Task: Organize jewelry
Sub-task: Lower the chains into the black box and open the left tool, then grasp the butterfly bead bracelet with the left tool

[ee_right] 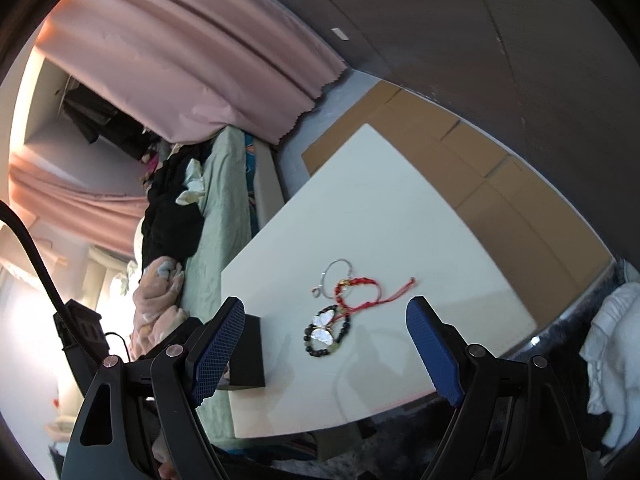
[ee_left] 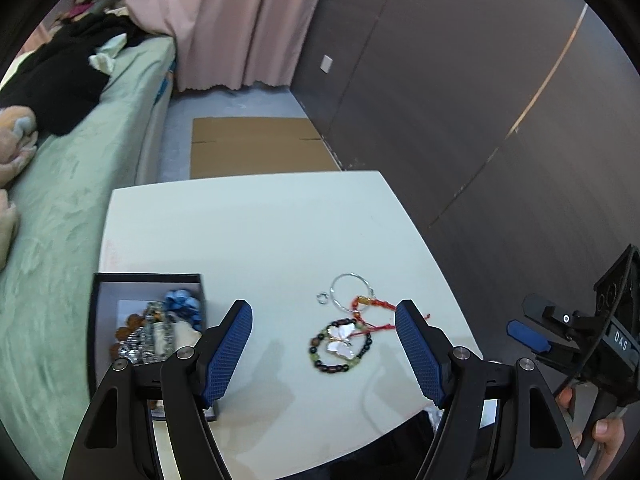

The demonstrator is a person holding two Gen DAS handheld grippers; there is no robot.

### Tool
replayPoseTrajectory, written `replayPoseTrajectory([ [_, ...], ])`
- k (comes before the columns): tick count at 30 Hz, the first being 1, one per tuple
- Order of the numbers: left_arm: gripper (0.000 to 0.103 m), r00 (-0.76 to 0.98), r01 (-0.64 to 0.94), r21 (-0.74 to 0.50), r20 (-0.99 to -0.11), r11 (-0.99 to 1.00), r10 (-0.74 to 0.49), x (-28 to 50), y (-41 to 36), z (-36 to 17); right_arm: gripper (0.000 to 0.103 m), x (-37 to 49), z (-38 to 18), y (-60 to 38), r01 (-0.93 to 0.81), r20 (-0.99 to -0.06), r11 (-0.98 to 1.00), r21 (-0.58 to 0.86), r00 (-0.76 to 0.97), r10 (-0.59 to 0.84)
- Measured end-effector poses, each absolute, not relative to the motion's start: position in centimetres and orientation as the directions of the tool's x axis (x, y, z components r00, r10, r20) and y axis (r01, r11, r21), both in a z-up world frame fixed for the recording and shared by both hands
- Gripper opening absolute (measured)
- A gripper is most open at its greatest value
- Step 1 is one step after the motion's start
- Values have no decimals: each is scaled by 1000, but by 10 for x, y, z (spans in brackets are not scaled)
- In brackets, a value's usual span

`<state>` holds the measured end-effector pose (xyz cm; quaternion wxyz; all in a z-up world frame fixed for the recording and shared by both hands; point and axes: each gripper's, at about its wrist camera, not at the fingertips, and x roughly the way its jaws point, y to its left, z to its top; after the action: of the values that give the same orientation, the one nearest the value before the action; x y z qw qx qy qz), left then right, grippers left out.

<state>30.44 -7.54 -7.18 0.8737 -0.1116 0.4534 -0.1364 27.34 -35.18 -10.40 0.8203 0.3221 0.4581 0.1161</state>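
A bead bracelet with a white butterfly charm (ee_left: pixel 340 346) (ee_right: pixel 326 334) lies on the white table (ee_left: pixel 260 220) (ee_right: pixel 380 200). Just beyond it are a red cord bracelet (ee_left: pixel 372 306) (ee_right: pixel 360 292), a silver bangle (ee_left: pixel 352 292) (ee_right: pixel 334 270) and a small ring (ee_left: pixel 322 298) (ee_right: pixel 317 291). A black box (ee_left: pixel 96 320) (ee_right: pixel 250 356) at the table's left holds several pieces of jewelry. My left gripper (ee_left: pixel 323 305) hovers open over the loose pieces, holding nothing. My right gripper (ee_right: pixel 326 303) is open too, above the same pile; its blue pad (ee_left: pixel 524 334) shows at the right of the left wrist view.
A bed with a green sheet (ee_left: pixel 60 208) and piled clothes runs along the table's left side. Flat cardboard (ee_left: pixel 256 148) lies on the floor beyond the table, below a pink curtain (ee_left: pixel 240 20). A dark wall (ee_left: pixel 480 100) stands to the right. A hand (ee_left: pixel 608 436) holds the right gripper's handle.
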Motion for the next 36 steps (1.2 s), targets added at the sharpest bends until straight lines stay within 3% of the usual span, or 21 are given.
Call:
replayPoseTrajectory([
  [6, 75, 512, 190, -289, -786, 938, -346, 309, -99, -87, 84, 276, -120, -368, 177, -700, 739, 650, 518, 492],
  [14, 49, 437, 236, -244, -838, 941, -327, 318, -119, -118, 84, 275, -131, -378, 209, -694, 704, 678, 497, 521],
  [28, 48, 399, 271, -175, -874, 946, -276, 324, -142, -161, 83, 278, -138, -376, 210, -697, 699, 683, 471, 540],
  [31, 36, 392, 279, -155, -882, 948, -260, 324, -147, -168, 83, 281, -140, -375, 215, -705, 703, 678, 461, 539],
  [36, 34, 399, 297, -115, -887, 948, -232, 323, -155, -174, 83, 284, -144, -373, 222, -714, 708, 670, 453, 534],
])
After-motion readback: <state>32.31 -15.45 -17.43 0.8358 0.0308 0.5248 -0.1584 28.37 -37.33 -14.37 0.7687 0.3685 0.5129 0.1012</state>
